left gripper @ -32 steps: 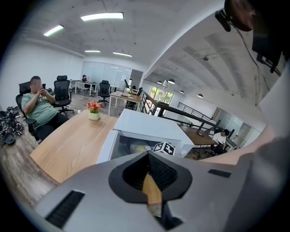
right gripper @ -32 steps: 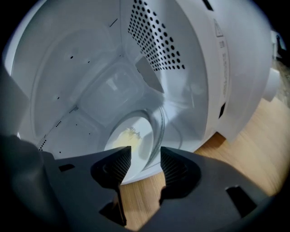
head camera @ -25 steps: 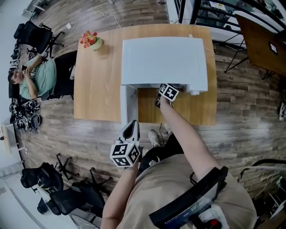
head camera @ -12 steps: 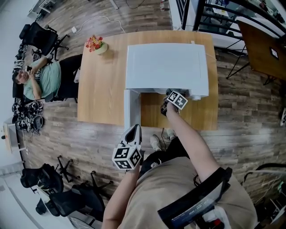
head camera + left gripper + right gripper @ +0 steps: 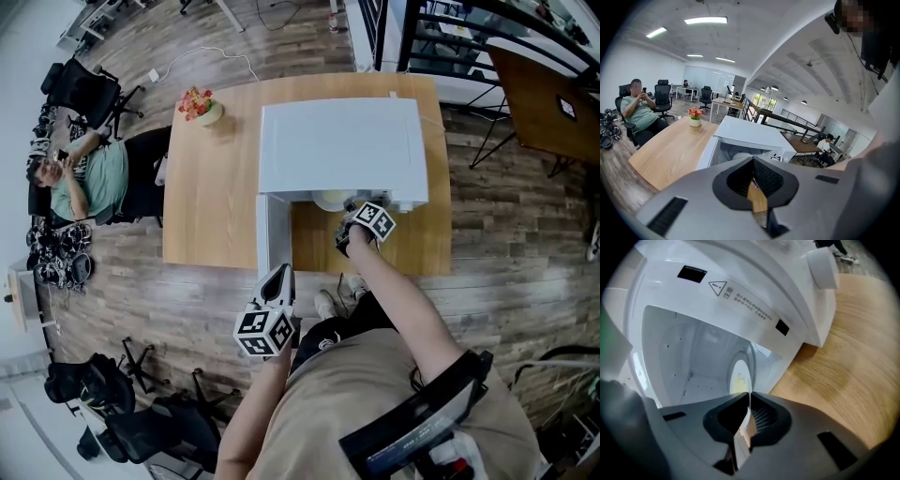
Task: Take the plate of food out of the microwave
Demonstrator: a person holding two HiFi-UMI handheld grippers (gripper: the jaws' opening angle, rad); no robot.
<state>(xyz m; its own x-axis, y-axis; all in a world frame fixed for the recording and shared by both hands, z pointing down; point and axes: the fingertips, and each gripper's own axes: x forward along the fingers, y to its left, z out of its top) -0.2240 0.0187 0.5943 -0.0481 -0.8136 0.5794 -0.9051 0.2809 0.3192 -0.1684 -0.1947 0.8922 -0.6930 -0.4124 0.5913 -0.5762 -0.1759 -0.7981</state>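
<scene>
A white microwave [image 5: 342, 145] stands on the wooden table [image 5: 206, 187] with its door [image 5: 267, 230] swung open to the left. A pale plate [image 5: 330, 200] pokes out of the opening. My right gripper [image 5: 349, 212] is at the opening, shut on the plate's rim. In the right gripper view the plate [image 5: 739, 376] runs edge-on into the right gripper [image 5: 749, 397], with yellowish food on it. My left gripper [image 5: 278, 274] hangs off the table's near edge, shut and empty; in its own view the left gripper [image 5: 752, 161] points at the microwave [image 5: 750, 133].
A flower pot [image 5: 199, 105] stands at the table's far left corner. A person [image 5: 89, 173] sits by the table's left side among office chairs [image 5: 84, 89]. The microwave's round knob [image 5: 821, 269] faces bare tabletop [image 5: 839, 366] in front of the oven.
My right gripper has closed on the plate's rim and drawn back toward me; the plate's edge now shows outside the opening. The left gripper has barely moved.
</scene>
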